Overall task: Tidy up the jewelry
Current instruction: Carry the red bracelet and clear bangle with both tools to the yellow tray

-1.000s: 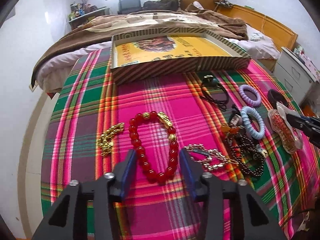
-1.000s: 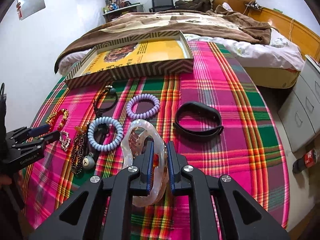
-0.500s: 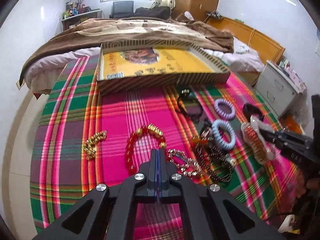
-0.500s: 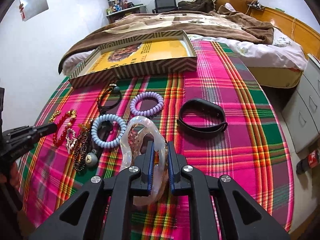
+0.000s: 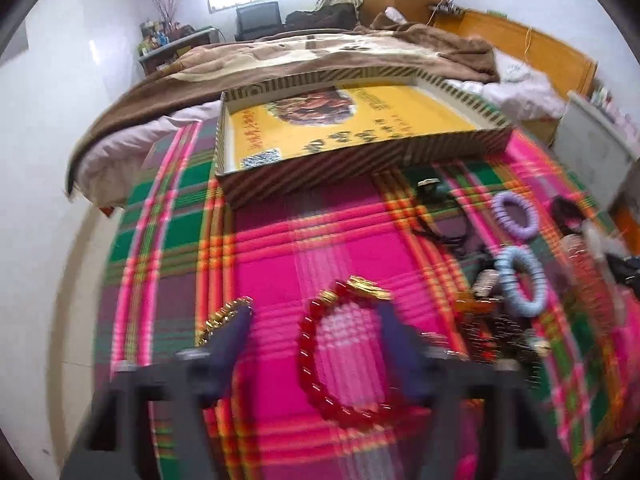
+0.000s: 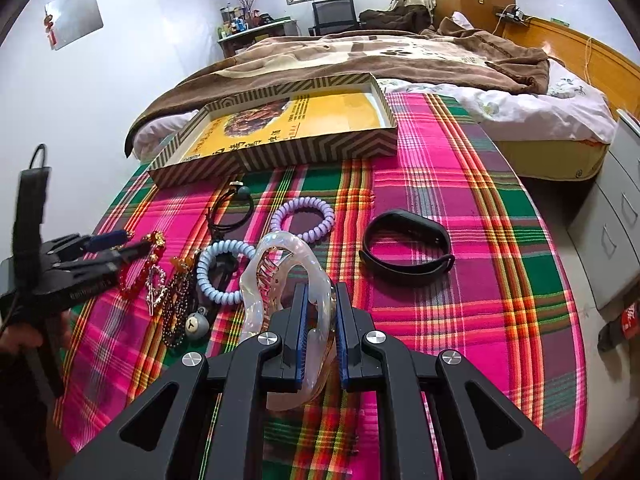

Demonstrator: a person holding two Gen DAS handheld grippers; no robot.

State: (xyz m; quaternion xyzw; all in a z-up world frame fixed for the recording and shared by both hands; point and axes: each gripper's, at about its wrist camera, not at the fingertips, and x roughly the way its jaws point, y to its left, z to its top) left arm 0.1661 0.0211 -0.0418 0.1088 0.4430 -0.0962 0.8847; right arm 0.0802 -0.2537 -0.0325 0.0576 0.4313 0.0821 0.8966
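My left gripper (image 5: 316,332) is open, its fingers on either side of the red bead bracelet (image 5: 320,364) that lies on the plaid cloth; the view is blurred. A gold chain (image 5: 224,314) lies by its left finger. My right gripper (image 6: 318,320) is shut on a clear hair claw clip (image 6: 280,276) and holds it above the cloth. The striped box with a yellow floor (image 6: 280,152) stands at the back, also in the left wrist view (image 5: 360,160). The left gripper shows in the right wrist view (image 6: 116,246).
A blue coil tie (image 6: 220,272), a purple coil tie (image 6: 302,220), a black band (image 6: 404,248), a black hair tie (image 6: 232,208), dark beads with a bell (image 6: 180,308) and a silver chain (image 6: 154,284) lie on the cloth. The bed lies behind, drawers (image 6: 612,232) to the right.
My left gripper was open, shut half a second ago, and is open again around the red bracelet, closer to it. My right gripper keeps holding the claw clip, nearly still.
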